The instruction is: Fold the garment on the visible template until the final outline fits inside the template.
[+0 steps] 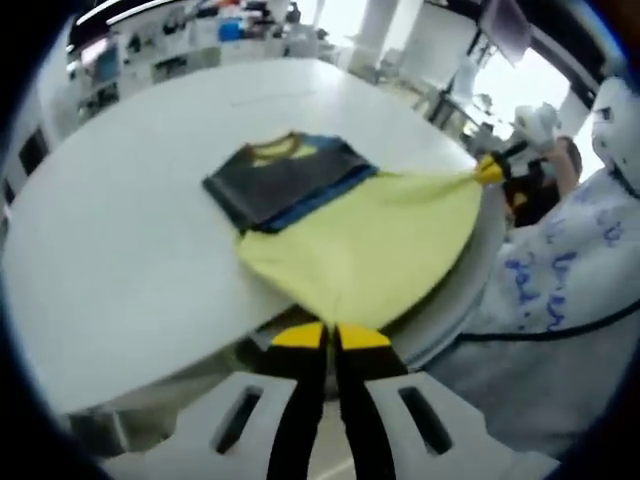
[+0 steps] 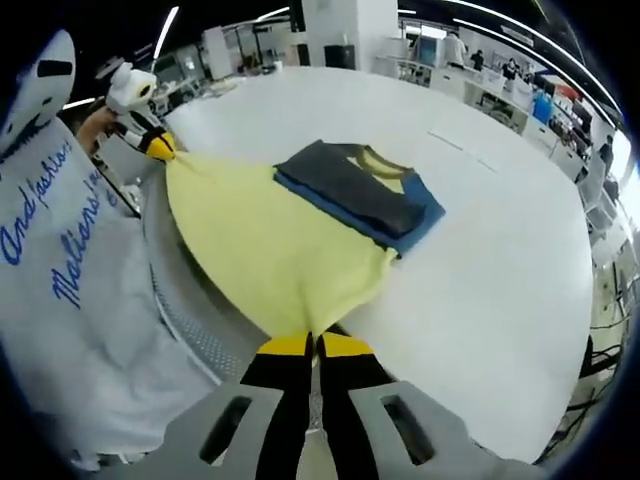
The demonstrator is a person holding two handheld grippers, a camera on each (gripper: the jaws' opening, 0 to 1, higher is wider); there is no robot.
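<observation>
Yellow cotton garment point(image 1: 370, 235) with dark grey-and-blue top lies on white round worktop point(image 1: 120, 240). Left gripper point(image 1: 332, 335) and right gripper point(image 2: 316, 345) fingers each pinch a hem corner, stretched taut. Judged: hem-fold step; next, carry hem toward collar.

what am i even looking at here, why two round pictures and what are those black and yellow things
A person holds a hand tool with a claw in each hand, and each claw carries a fisheye camera, hence two round pictures. The left gripper view looks along the left claw; the right gripper view looks along the right claw. Each claw is shut on a bottom corner of the yellow, grey and blue garment, pulling its yellow part off the edge of the white table. The grey and blue part lies folded on the table. Each view also catches the other claw.
</observation>
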